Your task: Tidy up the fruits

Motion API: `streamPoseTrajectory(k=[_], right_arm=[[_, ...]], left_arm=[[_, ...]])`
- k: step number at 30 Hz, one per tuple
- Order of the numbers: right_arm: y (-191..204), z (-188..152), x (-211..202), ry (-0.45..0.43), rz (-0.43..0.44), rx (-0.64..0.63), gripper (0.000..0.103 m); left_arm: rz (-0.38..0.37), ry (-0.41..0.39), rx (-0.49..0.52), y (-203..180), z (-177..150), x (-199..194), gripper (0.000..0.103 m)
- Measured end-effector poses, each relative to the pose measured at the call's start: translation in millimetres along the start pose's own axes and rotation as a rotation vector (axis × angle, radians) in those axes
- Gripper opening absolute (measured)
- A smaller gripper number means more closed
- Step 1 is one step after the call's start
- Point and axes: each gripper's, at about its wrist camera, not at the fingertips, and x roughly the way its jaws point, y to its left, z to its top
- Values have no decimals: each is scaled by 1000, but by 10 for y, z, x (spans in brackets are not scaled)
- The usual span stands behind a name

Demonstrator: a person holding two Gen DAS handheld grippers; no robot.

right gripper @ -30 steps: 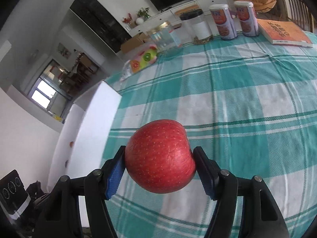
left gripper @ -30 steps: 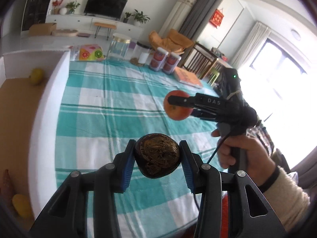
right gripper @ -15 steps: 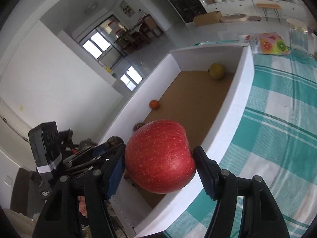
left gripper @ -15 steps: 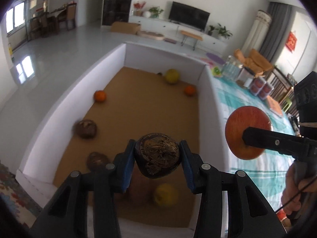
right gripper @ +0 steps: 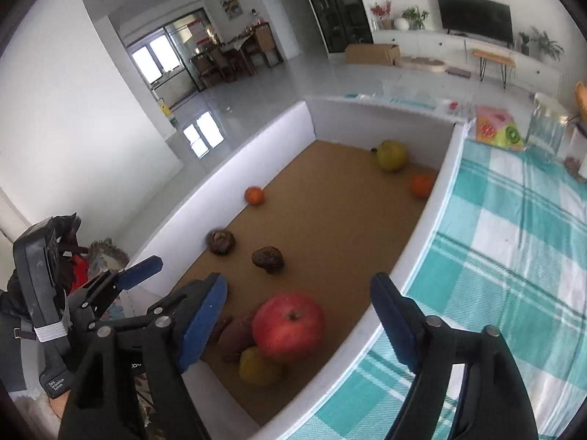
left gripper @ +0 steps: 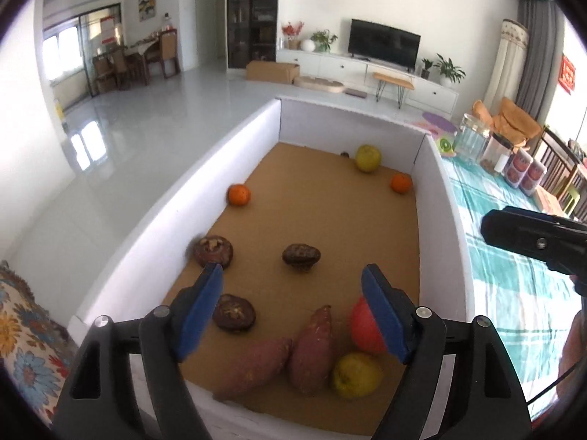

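A white-walled box [left gripper: 429, 220] with a brown floor holds the produce. My left gripper [left gripper: 293, 311] is open and empty above its near end. A dark brown round fruit [left gripper: 301, 256] lies on the floor just ahead of it. My right gripper [right gripper: 299, 315] is open and empty over the box's near right corner. The red apple [right gripper: 288, 326] lies below it, beside a yellow fruit [right gripper: 256, 366]; the apple shows in the left wrist view [left gripper: 363, 330] too. Two sweet potatoes [left gripper: 312, 348] lie at the near wall.
More dark brown fruits [left gripper: 213, 251] lie by the left wall. Two oranges [left gripper: 239, 195] and a yellow-green fruit [left gripper: 367, 157] lie farther back. A teal checked tablecloth [right gripper: 513, 256] lies right of the box, with jars [left gripper: 473, 137] at its far end.
Both grippers have opened. The dark brown fruit has left my left gripper and the red apple has left my right one; both now lie on the box floor.
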Motion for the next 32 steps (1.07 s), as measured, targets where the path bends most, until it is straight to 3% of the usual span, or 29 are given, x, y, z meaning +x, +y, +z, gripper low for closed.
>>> streamPoseTrajectory(k=[2, 4, 12, 15, 32], right_arm=[[5, -3, -197, -46, -43, -13, 100], [5, -28, -325, -63, -81, -15, 101], [167, -190, -372, -29, -139, -54, 101], [245, -253, -341, -10, -139, -63, 101], [586, -367, -31, 63, -125, -122, 101]], left_arm=[[78, -40, -7, -47, 32, -85, 86], [132, -47, 5, -80, 81, -140, 86], [202, -82, 1, 5, 130, -252, 86], [261, -38, 4, 28, 135, -241, 87], [240, -15, -2, 166, 45, -254, 87]])
